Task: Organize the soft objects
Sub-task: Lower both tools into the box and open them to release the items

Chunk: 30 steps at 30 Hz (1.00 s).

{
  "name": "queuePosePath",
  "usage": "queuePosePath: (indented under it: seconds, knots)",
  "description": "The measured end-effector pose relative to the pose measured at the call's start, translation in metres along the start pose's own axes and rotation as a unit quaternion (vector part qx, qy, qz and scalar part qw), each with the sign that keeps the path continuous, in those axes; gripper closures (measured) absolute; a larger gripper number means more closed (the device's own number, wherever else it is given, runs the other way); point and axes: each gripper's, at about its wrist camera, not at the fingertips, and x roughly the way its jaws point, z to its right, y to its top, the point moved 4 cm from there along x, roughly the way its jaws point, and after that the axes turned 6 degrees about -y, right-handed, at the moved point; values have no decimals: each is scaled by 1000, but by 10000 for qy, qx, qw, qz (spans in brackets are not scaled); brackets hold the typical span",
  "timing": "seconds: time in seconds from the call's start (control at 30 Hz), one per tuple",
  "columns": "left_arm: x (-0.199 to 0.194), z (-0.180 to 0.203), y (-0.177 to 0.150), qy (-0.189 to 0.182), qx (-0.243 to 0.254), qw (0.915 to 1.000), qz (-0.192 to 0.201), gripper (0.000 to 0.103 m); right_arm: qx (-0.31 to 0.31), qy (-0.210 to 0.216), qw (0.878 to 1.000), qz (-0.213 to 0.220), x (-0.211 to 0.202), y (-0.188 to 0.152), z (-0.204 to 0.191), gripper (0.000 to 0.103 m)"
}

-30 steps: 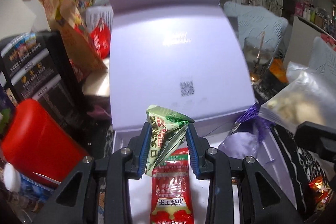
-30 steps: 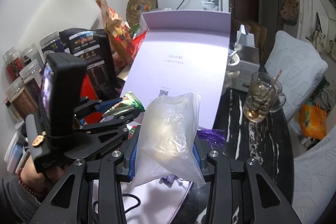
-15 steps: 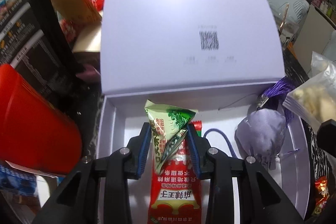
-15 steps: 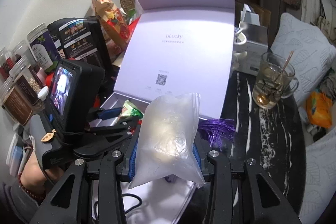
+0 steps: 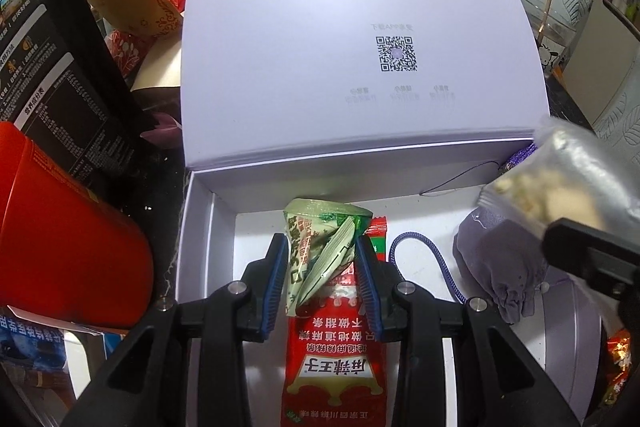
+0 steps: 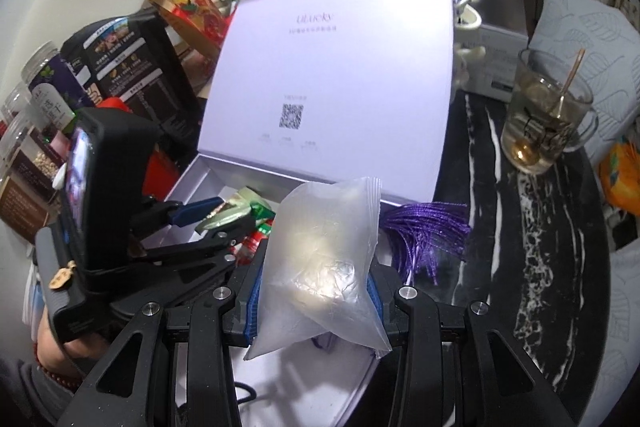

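Dim, glare-washed, edge-warped fisheye views

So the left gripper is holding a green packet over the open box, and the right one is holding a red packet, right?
Not quite. The left gripper does hold the green packet over the open box, but the right gripper holds a clear plastic bag, not a red packet. The right wrist view shows it pinched between the blue pads.

Pale lilac box (image 5: 208, 227), lid (image 5: 352, 27) raised, black QR code (image 5: 397, 53) printed inside. Green-and-white sachet (image 5: 320, 251) between blue pads (image 5: 276, 279) of black left gripper (image 5: 322, 267). Red packet (image 5: 334, 359), white lettering, beneath. Grey-lilac drawstring pouch (image 5: 496, 259) right. Translucent white bag (image 6: 320, 259) near; purple tassel (image 6: 424, 231); black-and-white marbled tabletop (image 6: 532, 247); red container (image 5: 60, 235) left.
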Motion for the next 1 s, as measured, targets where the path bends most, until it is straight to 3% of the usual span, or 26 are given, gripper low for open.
queuePosePath:
  seconds: [0.23,0.3,0.37,0.4,0.73,0.83,0.93,1.0]
  knots:
    - [1,2,1,-1,26,10000,-4,68,65,-66,9998,-169,17,-1,5,63]
    - [1,3,0,32,38,10000,2,56,77,-116,9997,-217,22,-2,7,63]
    - [0,4,0,41,49,10000,55,35,99,-163,9994,-273,26,-3,9,63]
    - [-2,5,1,52,49,9999,95,33,113,-171,9994,-294,28,-3,10,63]
    - [-13,5,2,21,-31,9999,126,33,127,-202,9990,-381,28,-2,8,56]
    - [-16,3,-3,-44,-67,9999,112,33,58,-219,9988,-430,28,0,5,51]
    - [-24,-3,-6,26,-29,9999,150,33,89,-313,9986,-411,25,0,5,38]
    - [-32,-1,-8,73,-11,9998,199,33,124,-304,9988,-361,21,1,6,36]
